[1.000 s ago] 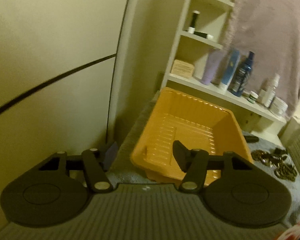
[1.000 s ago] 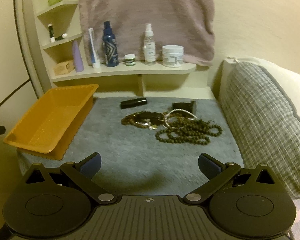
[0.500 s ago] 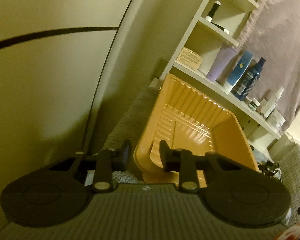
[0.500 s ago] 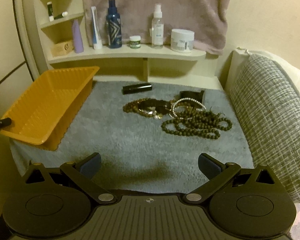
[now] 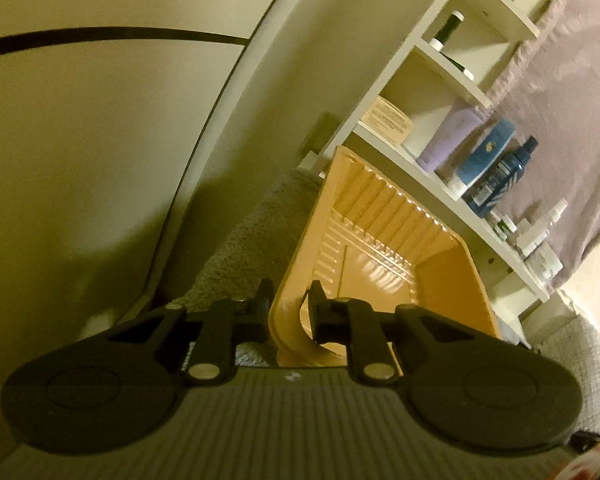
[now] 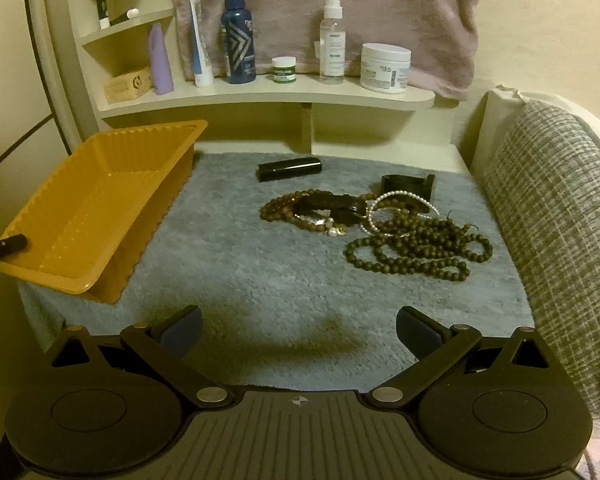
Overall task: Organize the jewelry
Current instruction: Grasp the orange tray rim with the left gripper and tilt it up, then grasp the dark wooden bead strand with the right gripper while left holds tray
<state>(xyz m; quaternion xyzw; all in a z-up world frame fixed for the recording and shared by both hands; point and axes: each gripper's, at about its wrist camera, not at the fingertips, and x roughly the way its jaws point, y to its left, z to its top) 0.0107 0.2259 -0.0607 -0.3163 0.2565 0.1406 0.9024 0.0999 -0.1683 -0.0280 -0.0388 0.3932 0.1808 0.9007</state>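
An orange plastic tray (image 6: pixel 100 208) stands at the left of a grey mat (image 6: pixel 284 280), its near left corner lifted. My left gripper (image 5: pixel 290 304) is shut on the tray's near rim (image 5: pixel 288 320); a fingertip (image 6: pixel 14 243) shows in the right wrist view. A tangle of jewelry lies on the mat: dark bead necklace (image 6: pixel 416 250), brown bead strand (image 6: pixel 288 208), pearl bracelet (image 6: pixel 400 208). My right gripper (image 6: pixel 298 330) is open and empty, above the mat's near edge.
A black tube (image 6: pixel 290 169) and a black box (image 6: pixel 408 184) lie behind the jewelry. A shelf (image 6: pixel 268 98) holds bottles and jars under a hanging towel (image 6: pixel 324 12). A checked cushion (image 6: pixel 560 220) borders the mat on the right. A wall is at the left.
My left gripper closed from open onto the tray's near rim and tilted the tray up. My right gripper moved forward a little and stayed open.
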